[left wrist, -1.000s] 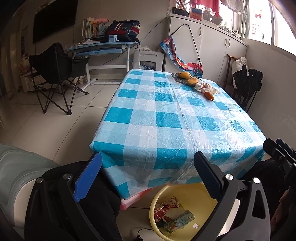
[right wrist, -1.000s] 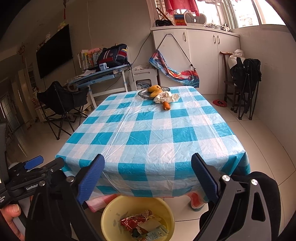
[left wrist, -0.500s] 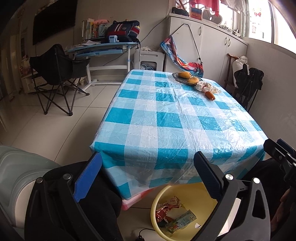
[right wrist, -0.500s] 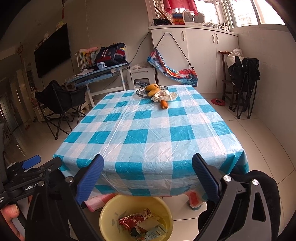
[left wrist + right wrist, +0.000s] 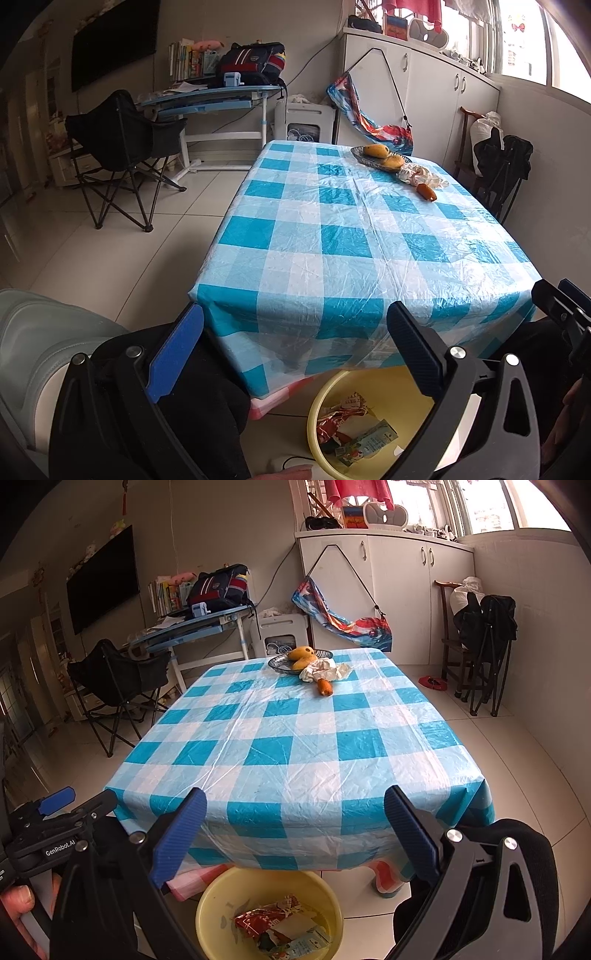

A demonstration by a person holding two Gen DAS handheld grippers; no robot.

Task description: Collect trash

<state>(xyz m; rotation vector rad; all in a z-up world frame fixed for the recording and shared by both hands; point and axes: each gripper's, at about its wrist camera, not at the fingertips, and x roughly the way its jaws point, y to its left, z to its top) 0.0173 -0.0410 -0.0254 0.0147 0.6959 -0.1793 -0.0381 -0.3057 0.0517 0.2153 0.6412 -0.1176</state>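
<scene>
A yellow bin stands on the floor under the near edge of the table, holding a red wrapper and a green carton. Crumpled white paper lies at the far end of the blue checked tablecloth, next to an orange piece. My left gripper is open and empty above the bin. My right gripper is open and empty, also above the bin.
A dish of mangoes sits at the table's far end. A black folding chair and a blue desk stand to the left; white cabinets and a wooden chair are behind and right.
Both grippers have risen slightly and tilted, so the table shifts a little in view. Both stay open and empty.
</scene>
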